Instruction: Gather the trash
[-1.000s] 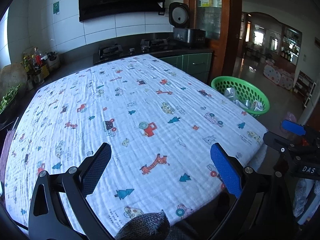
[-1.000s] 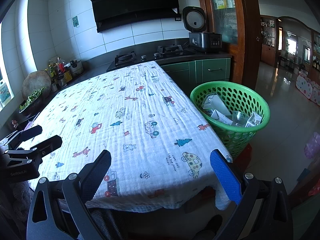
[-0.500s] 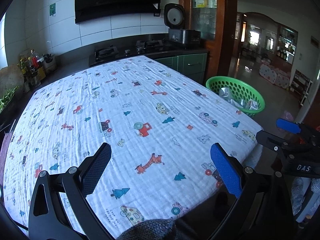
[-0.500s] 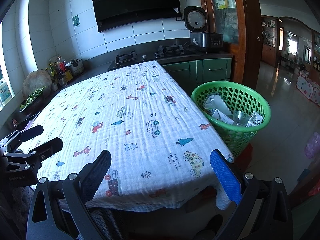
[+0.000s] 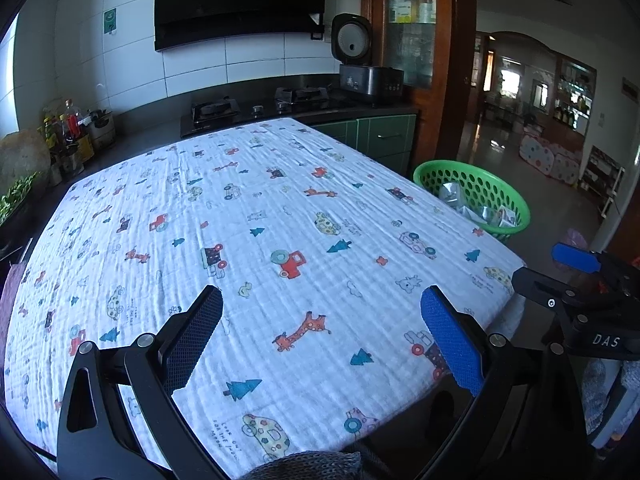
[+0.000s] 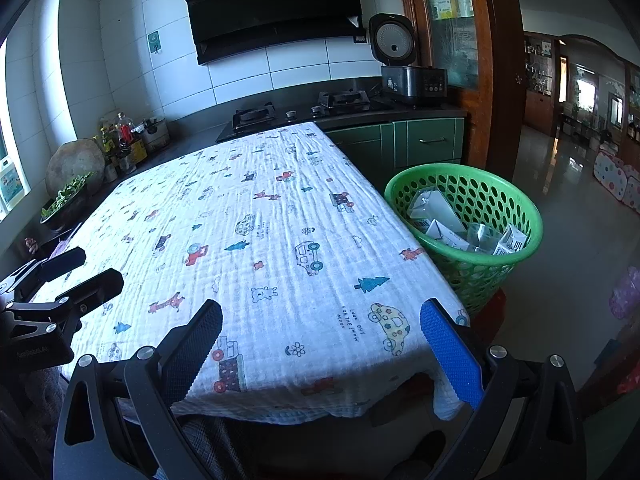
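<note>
A green perforated basket [image 6: 468,216] stands on the floor by the table's right side and holds several white cartons and clear wrappers [image 6: 448,232]. It also shows in the left wrist view [image 5: 472,196]. My left gripper [image 5: 320,344] is open and empty above the near part of the table [image 5: 280,208], which has a white cartoon-print cloth. My right gripper [image 6: 320,344] is open and empty at the table's near right corner [image 6: 280,240]. Each gripper shows in the other's view, the right one [image 5: 576,276] and the left one [image 6: 60,280].
A dark counter with a gas hob [image 6: 256,114] and a rice cooker [image 6: 412,76] runs behind the table. Bottles and jars [image 6: 124,140] stand at the back left. Green cabinets [image 6: 420,144] are behind the basket. A tiled floor [image 6: 568,184] stretches to the right.
The left gripper has drawn back and risen a little, so the table looks farther away. The right gripper has barely moved. Both stay open and empty.
</note>
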Available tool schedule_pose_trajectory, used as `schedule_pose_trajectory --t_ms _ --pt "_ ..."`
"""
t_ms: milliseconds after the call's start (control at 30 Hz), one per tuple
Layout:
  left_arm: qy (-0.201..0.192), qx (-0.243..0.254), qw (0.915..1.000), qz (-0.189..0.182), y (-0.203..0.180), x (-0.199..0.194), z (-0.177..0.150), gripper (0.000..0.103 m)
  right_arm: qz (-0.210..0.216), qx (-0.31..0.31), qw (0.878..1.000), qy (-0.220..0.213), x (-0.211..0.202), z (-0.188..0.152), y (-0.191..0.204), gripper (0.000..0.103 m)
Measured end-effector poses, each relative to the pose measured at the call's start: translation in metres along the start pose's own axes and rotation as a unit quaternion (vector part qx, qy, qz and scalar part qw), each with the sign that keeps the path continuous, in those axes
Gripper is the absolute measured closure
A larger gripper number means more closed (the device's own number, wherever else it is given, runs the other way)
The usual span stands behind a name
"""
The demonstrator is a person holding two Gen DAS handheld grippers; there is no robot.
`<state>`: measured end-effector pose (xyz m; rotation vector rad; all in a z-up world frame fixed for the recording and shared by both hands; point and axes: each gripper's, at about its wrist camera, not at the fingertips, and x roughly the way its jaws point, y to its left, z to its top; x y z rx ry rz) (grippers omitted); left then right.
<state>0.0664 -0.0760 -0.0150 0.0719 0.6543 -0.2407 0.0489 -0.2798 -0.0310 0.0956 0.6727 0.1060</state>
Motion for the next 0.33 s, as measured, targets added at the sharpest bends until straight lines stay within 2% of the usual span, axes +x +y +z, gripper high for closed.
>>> schedule_pose_trajectory --t_ms 333 --pt "0.01 0.003 0.9999 0.007 -0.0012 0.0043 0.0005 0.005 -0.001 0.001 1.0 0.0 0.0 0.0001 -0.0008 0.007"
